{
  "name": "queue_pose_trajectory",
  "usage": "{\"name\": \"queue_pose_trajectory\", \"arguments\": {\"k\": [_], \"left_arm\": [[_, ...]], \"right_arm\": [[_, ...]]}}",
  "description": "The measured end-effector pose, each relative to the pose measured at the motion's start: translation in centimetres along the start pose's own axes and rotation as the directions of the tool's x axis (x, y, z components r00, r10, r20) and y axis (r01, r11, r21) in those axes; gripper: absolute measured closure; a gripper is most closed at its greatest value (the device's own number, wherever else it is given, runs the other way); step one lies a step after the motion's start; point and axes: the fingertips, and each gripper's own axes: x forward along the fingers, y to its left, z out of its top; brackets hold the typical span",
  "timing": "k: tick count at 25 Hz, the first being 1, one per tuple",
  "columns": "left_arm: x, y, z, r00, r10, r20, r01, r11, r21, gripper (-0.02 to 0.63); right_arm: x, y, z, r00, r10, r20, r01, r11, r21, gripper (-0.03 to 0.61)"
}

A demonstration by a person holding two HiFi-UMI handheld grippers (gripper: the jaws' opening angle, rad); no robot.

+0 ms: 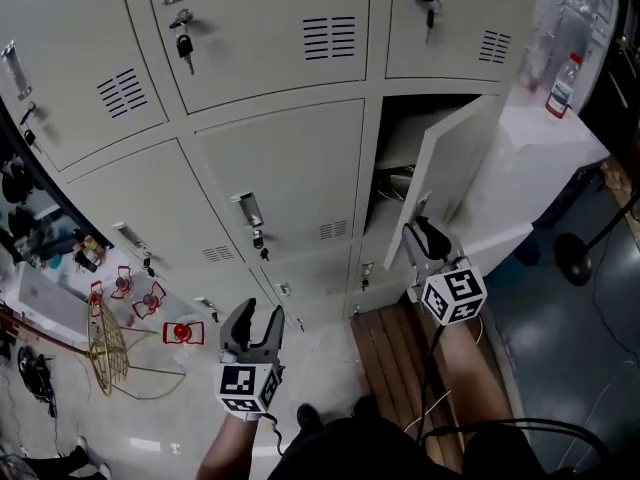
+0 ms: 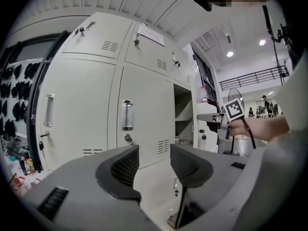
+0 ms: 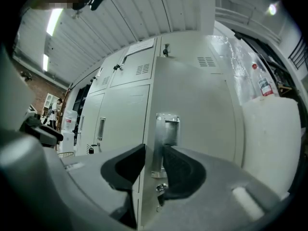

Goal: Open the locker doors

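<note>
Locker door [image 1: 455, 168] in right column, swung partly open. My right gripper [image 1: 420, 230] clamped on its free edge at recessed handle [image 3: 166, 129]; my left gripper [image 1: 253, 318] jaws apart, empty. Thin sheet steel, I judge — light, stiff, slick; hold edge beside handle.

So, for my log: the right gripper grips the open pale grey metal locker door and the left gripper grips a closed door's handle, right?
No: the left gripper grips nothing; the left gripper view shows its jaws apart, empty. The right gripper does grip the open pale grey metal locker door.
</note>
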Motion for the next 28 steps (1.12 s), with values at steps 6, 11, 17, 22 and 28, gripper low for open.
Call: {"name": "queue_pose_trajectory", "arguments": {"k": [6, 11, 17, 22, 28], "left_arm": [[2.3, -4.2, -0.3, 0.997, -0.078, 0.000, 0.078, 0.997, 0.010, 0.413], [3.7, -7.0, -0.3, 0.993, -0.120, -0.008, 0.120, 0.993, 0.004, 0.413], [5.0, -10.3, -0.5, 0.987, -0.156, -0.028, 0.156, 0.988, -0.008, 0.413], [5.3, -11.8, -0.2, 0.989, -0.148, -0.026, 0.148, 0.989, -0.011, 0.413], [4.2, -10.5, -0.5, 0.998, -0.065, -0.020, 0.065, 0.998, 0.010, 0.413]], "right_arm": [[-5.3, -1.7, 0.0, 0.999, -0.025, 0.029, 0.025, 1.000, -0.003, 0.468], [-9.8, -4.1, 0.2, 0.996, -0.067, 0.060, 0.067, 0.998, 0.013, 0.470], [-12.8, -6.6, 0.0, 0.993, -0.098, 0.070, 0.096, 0.995, 0.032, 0.482], [-14.2, -7.1, 1.2, 0.987, -0.104, 0.120, 0.099, 0.994, 0.048, 0.499], [-14.4, -2.5, 5.3, 0.973, 0.032, 0.230, -0.027, 0.999, -0.023, 0.503]]}}
